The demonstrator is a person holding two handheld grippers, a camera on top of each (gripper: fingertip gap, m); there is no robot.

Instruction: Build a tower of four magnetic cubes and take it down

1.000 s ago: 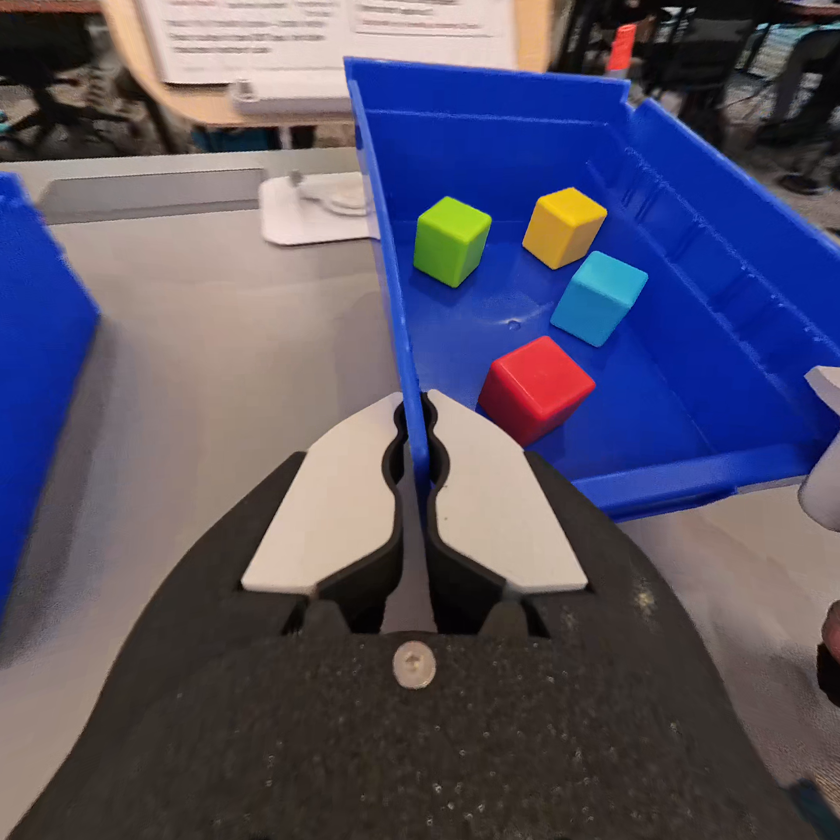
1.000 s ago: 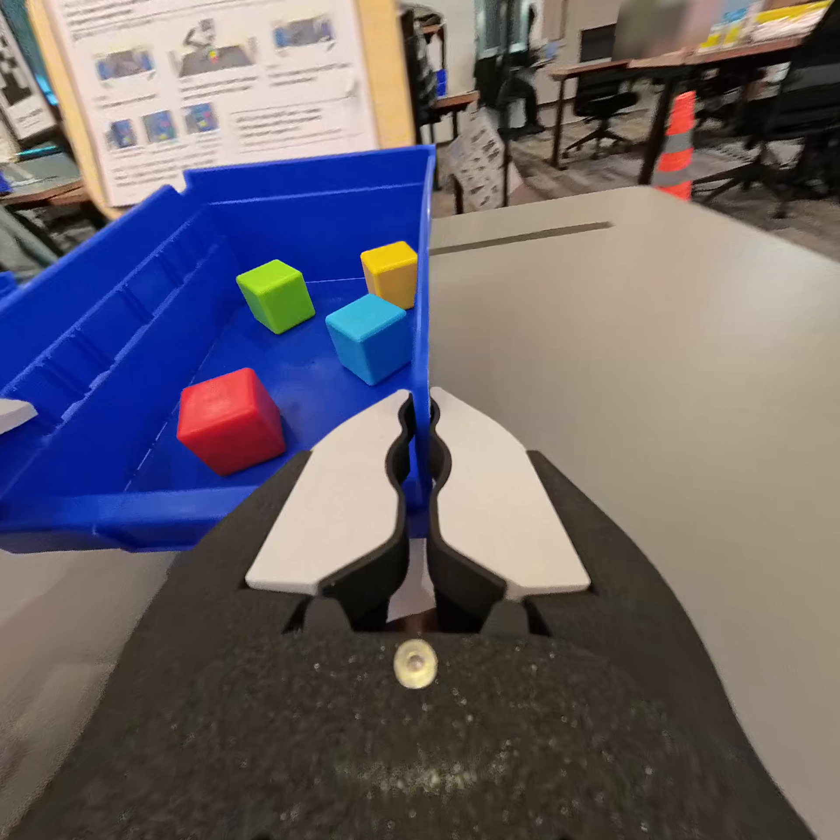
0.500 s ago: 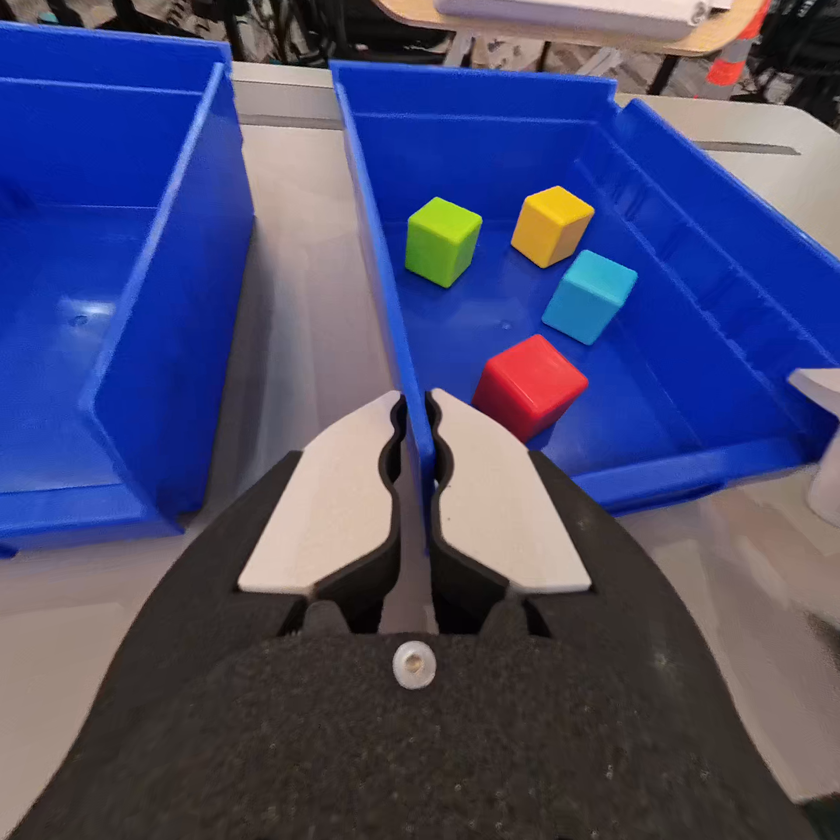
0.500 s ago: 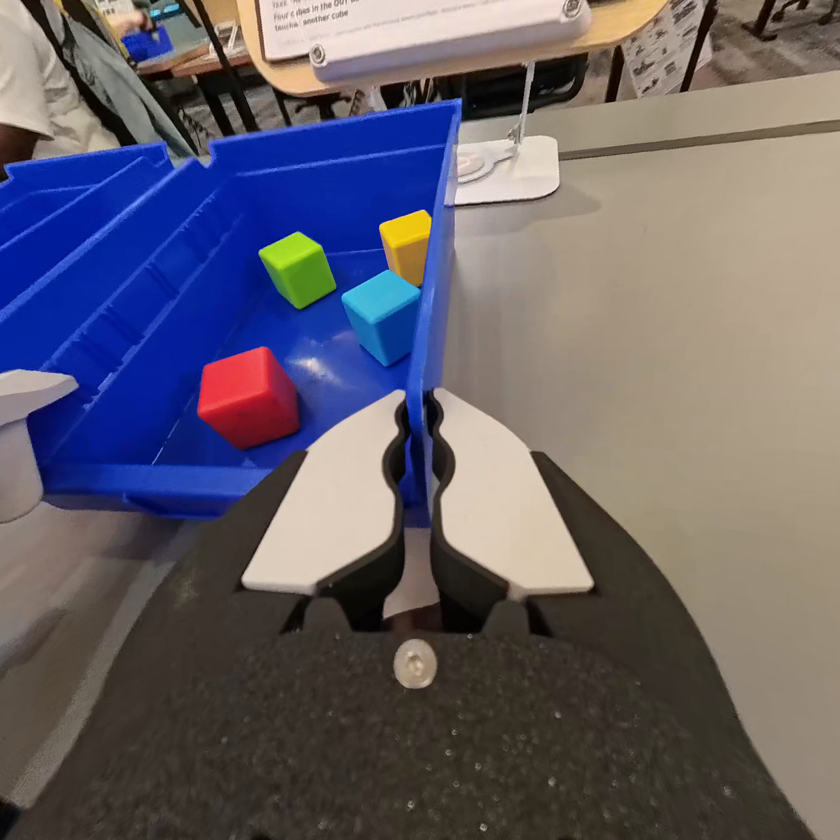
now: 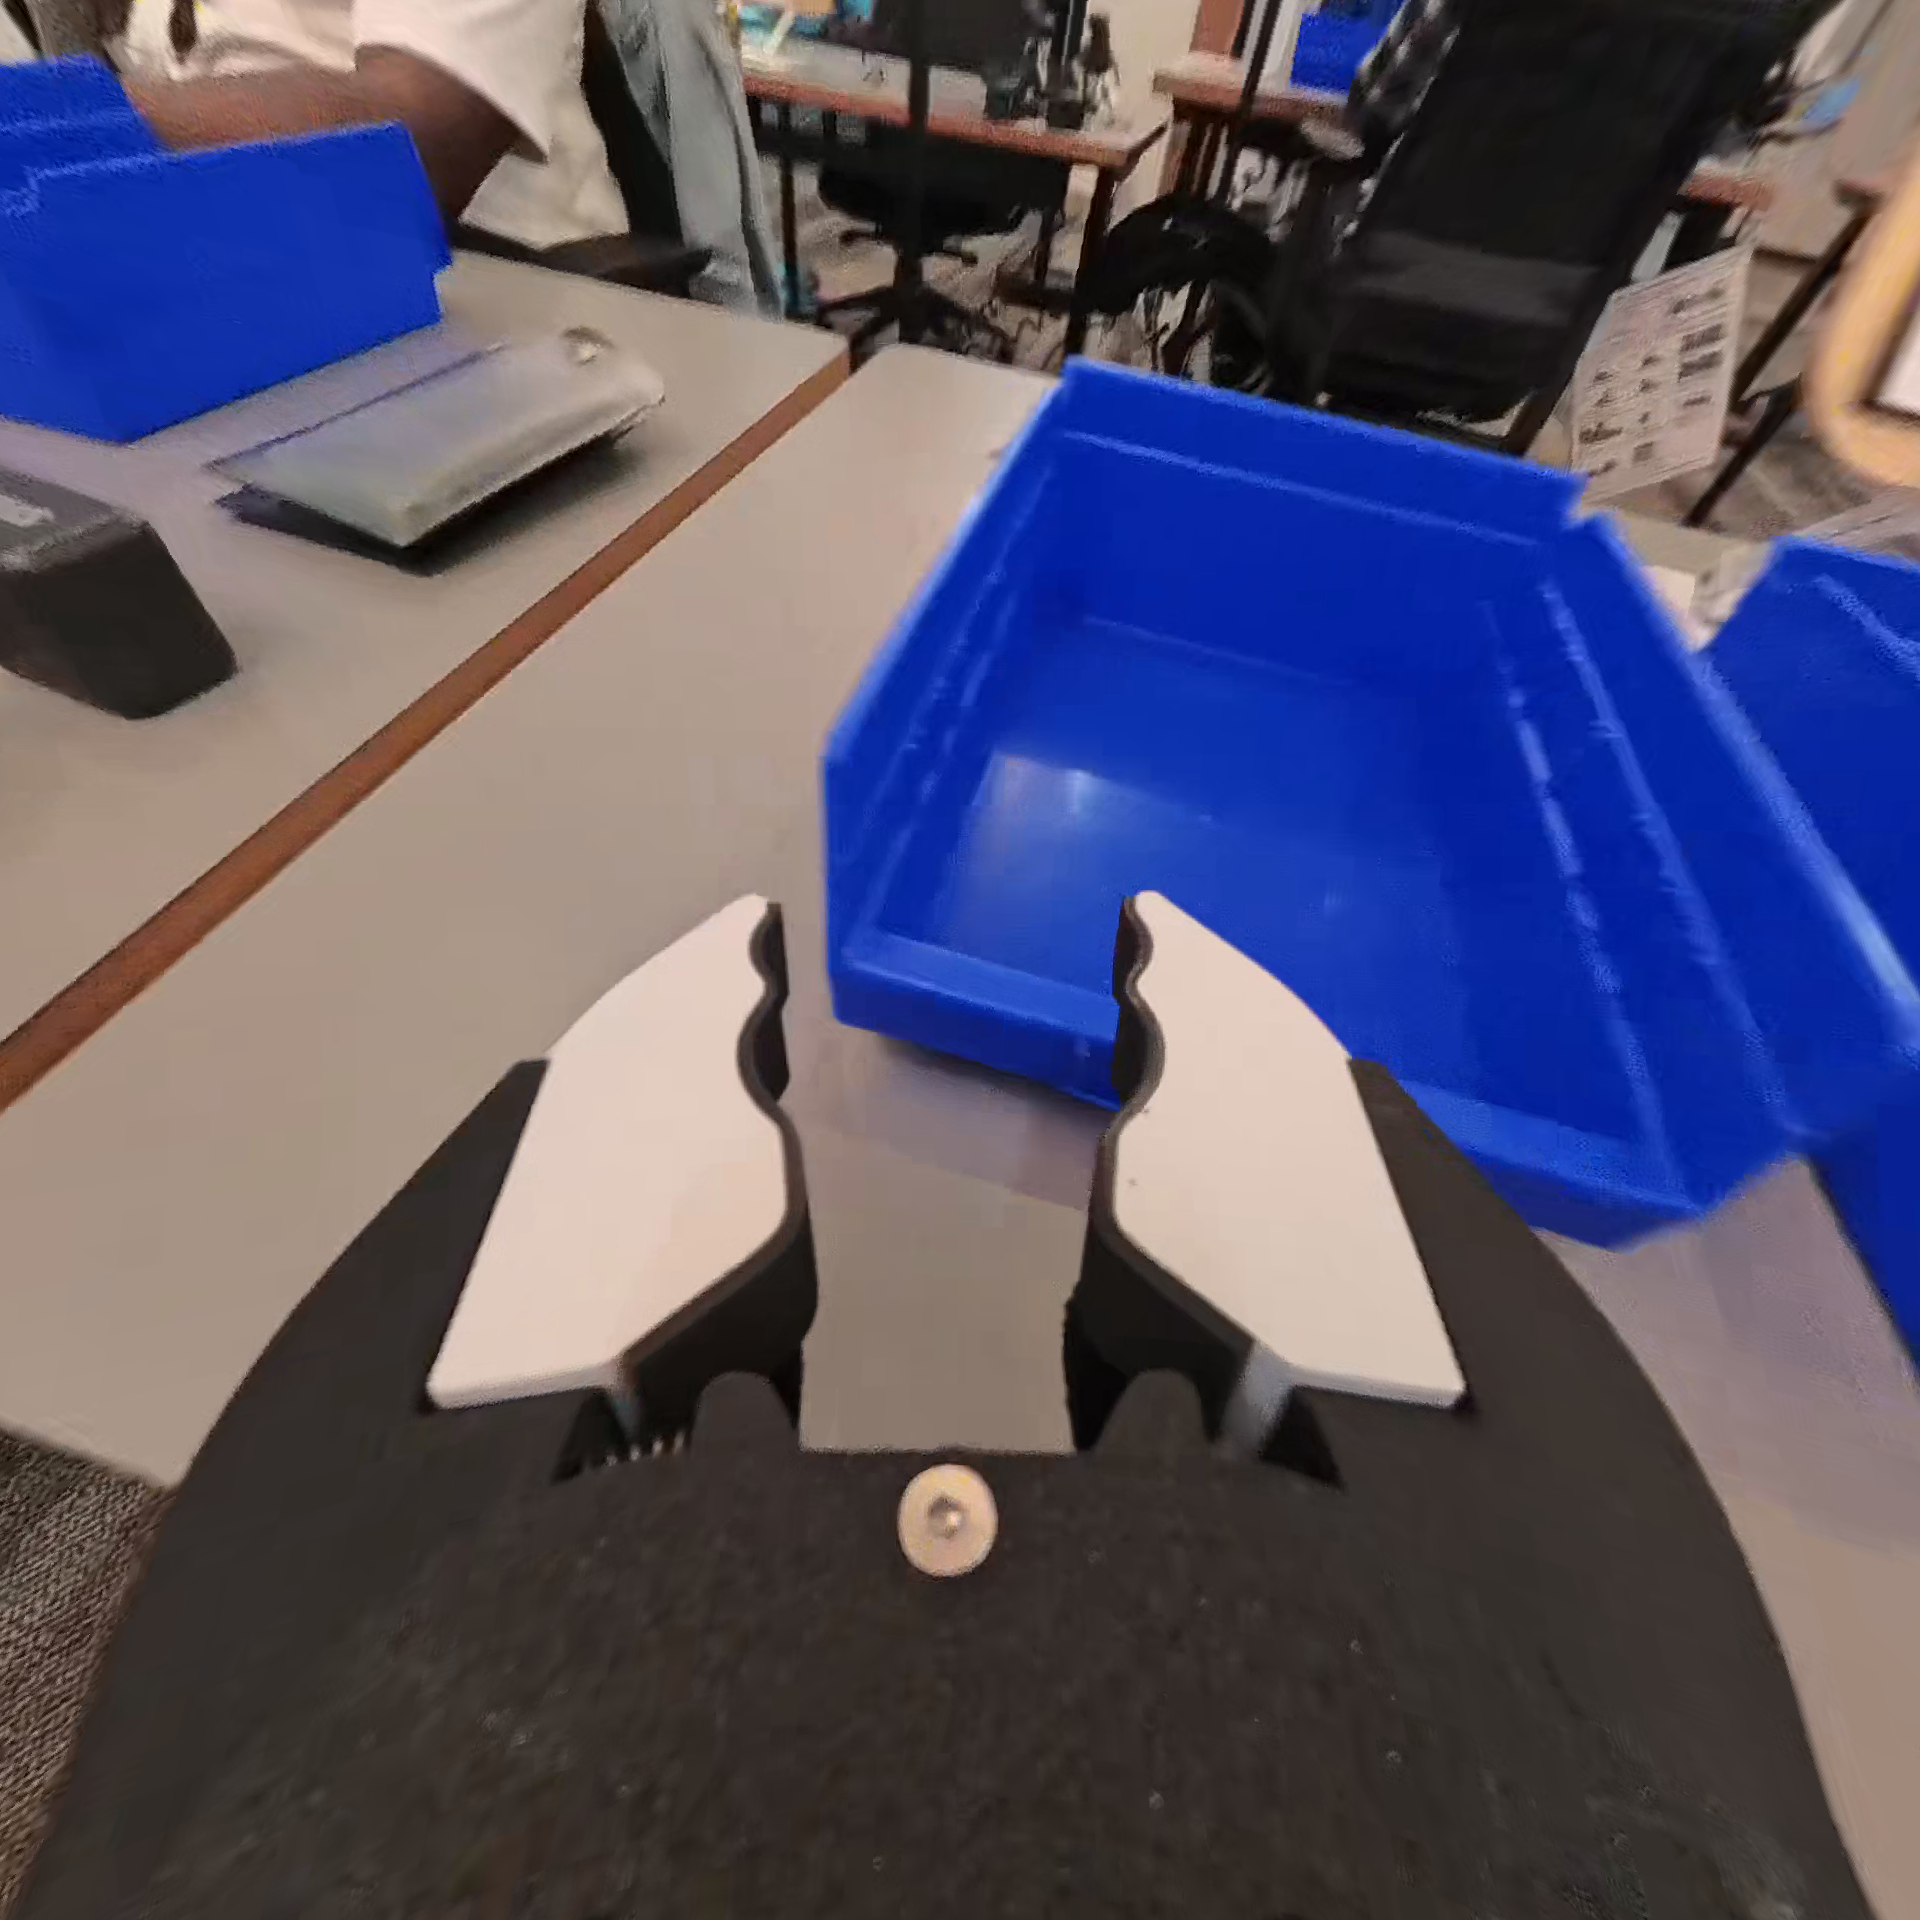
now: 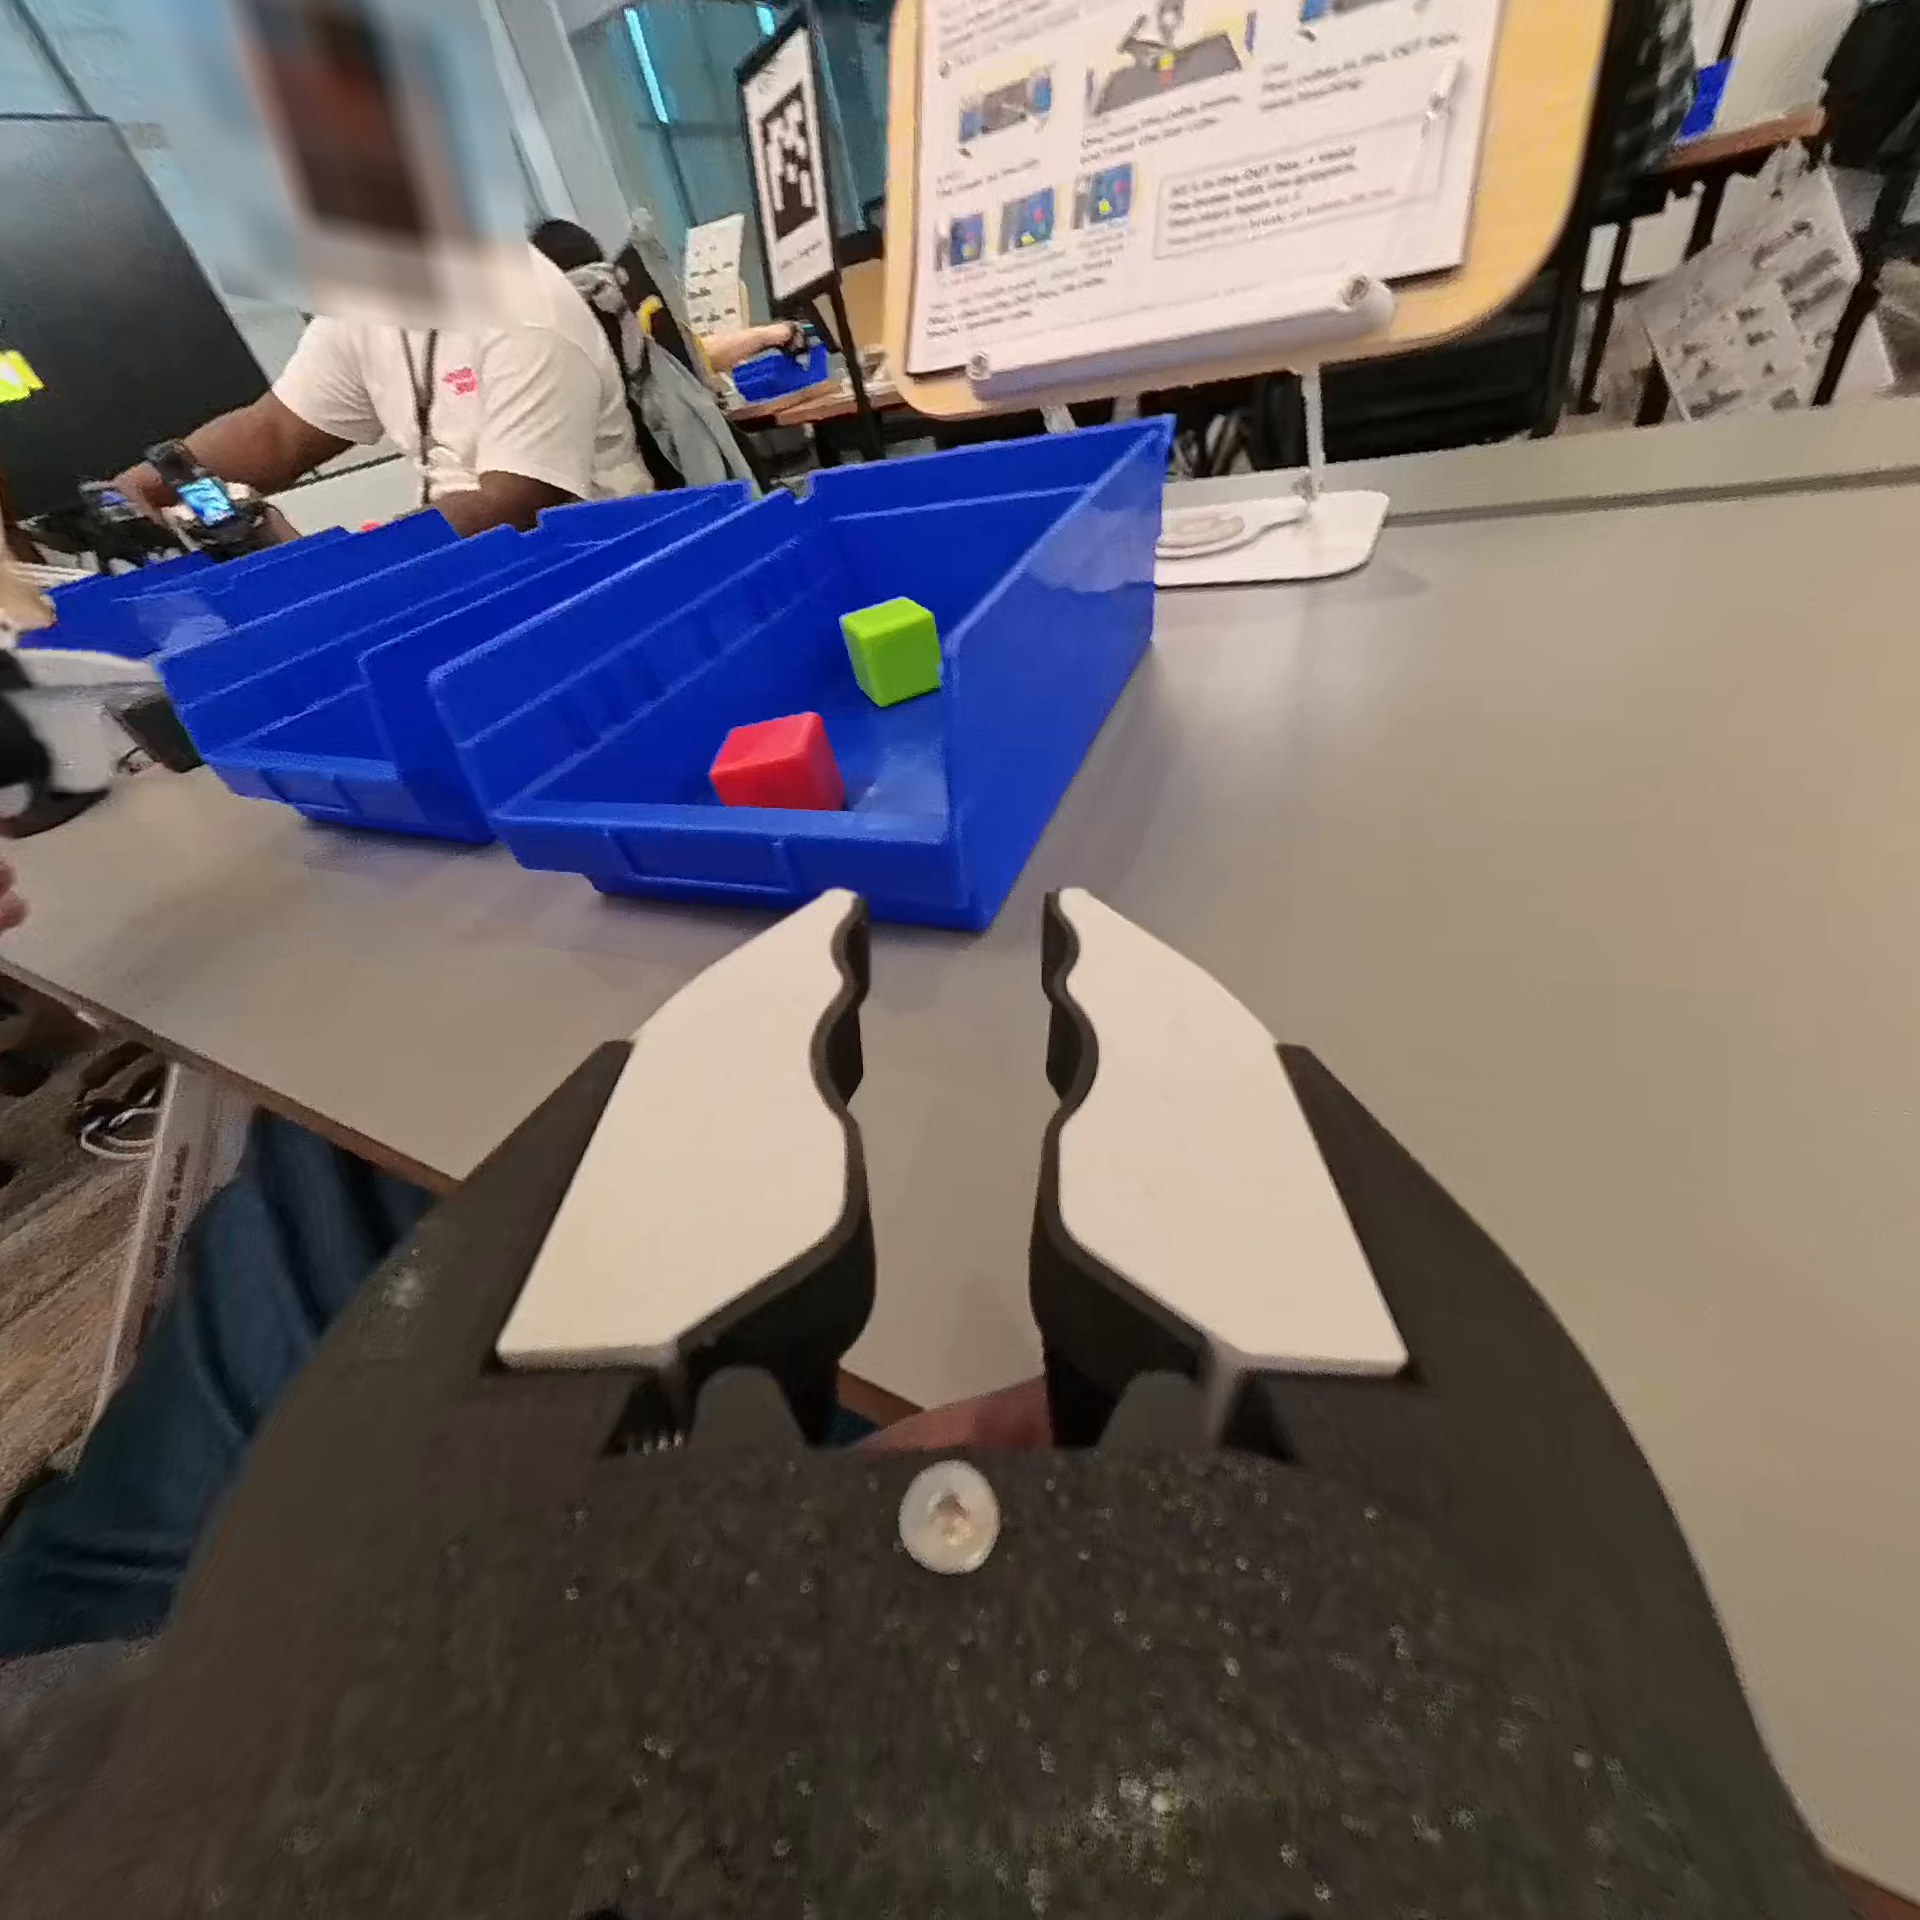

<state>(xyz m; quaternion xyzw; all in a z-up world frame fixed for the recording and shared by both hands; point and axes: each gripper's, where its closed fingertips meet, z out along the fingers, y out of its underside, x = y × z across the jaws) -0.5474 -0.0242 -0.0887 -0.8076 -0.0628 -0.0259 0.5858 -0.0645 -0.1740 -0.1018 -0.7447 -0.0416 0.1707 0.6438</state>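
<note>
Both grippers have let go of the bin walls and drawn back: the left gripper (image 5: 948, 914) now faces an empty blue bin (image 5: 1621, 1164), the right gripper (image 6: 951, 914) hangs off the near edge of the tabletop (image 6: 1507, 831), each with fingers spread and holding nothing. In the cube bin (image 6: 1049, 686) near that edge, the red cube (image 6: 777, 762) and green cube (image 6: 891, 649) show; any others are hidden behind its wall. Judging by this, building has not begun; reach over the low front lip, square to the red cube's flat sides.

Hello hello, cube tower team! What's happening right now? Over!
Left hand-held gripper open, empty, facing an empty blue bin. Right hand-held gripper open, empty. Red cube and green cube loose in bin. Nothing stacked.
</note>
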